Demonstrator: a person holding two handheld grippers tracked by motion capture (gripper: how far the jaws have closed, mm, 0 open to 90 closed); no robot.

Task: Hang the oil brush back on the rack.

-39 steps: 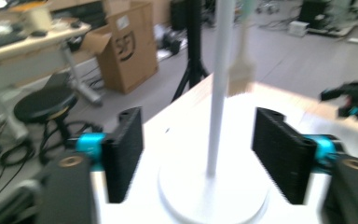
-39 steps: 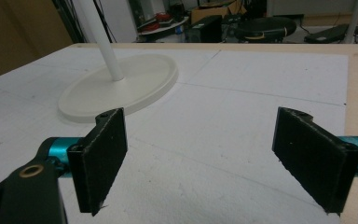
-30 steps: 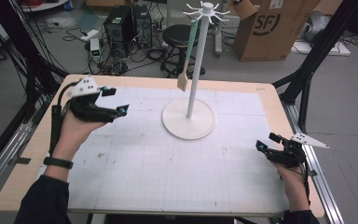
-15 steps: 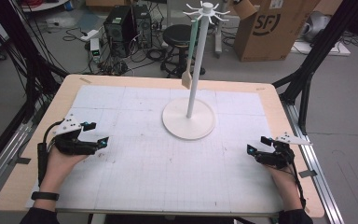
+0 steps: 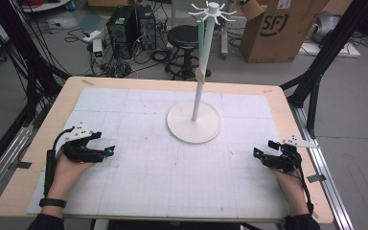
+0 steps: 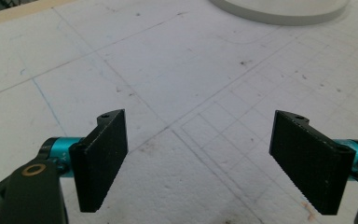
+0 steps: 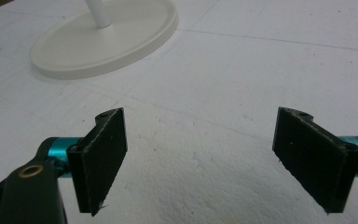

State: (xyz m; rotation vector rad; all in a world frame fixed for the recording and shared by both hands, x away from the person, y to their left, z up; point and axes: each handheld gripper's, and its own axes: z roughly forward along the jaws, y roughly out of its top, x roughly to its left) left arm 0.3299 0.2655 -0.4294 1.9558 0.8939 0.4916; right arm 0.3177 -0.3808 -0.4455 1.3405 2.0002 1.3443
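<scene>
A white stand with a round base (image 5: 193, 128) and a tall pole (image 5: 202, 52) rises at the mat's middle back; small hooks fan out at its top, and a tan tag (image 5: 200, 75) hangs by the pole. My left gripper (image 5: 104, 143) lies low on the mat at the left, pointing right. Its jaws have just been opening and stand open with nothing between them (image 6: 200, 140); the base's edge (image 6: 279, 11) shows far ahead. My right gripper (image 5: 263, 147) rests at the right, pointing left, open and empty (image 7: 200, 135), facing the base (image 7: 107, 42).
A white gridded mat (image 5: 139, 191) covers the wooden table (image 5: 57, 110). Beyond the far edge stand a black stool (image 5: 184, 36), a computer tower (image 5: 124, 28) and a cardboard box (image 5: 275, 28). Black frame struts (image 5: 316, 72) flank both sides.
My left hand has come down from above the mat's left side and back toward the front edge, settling low on the mat. The right hand has barely shifted.
</scene>
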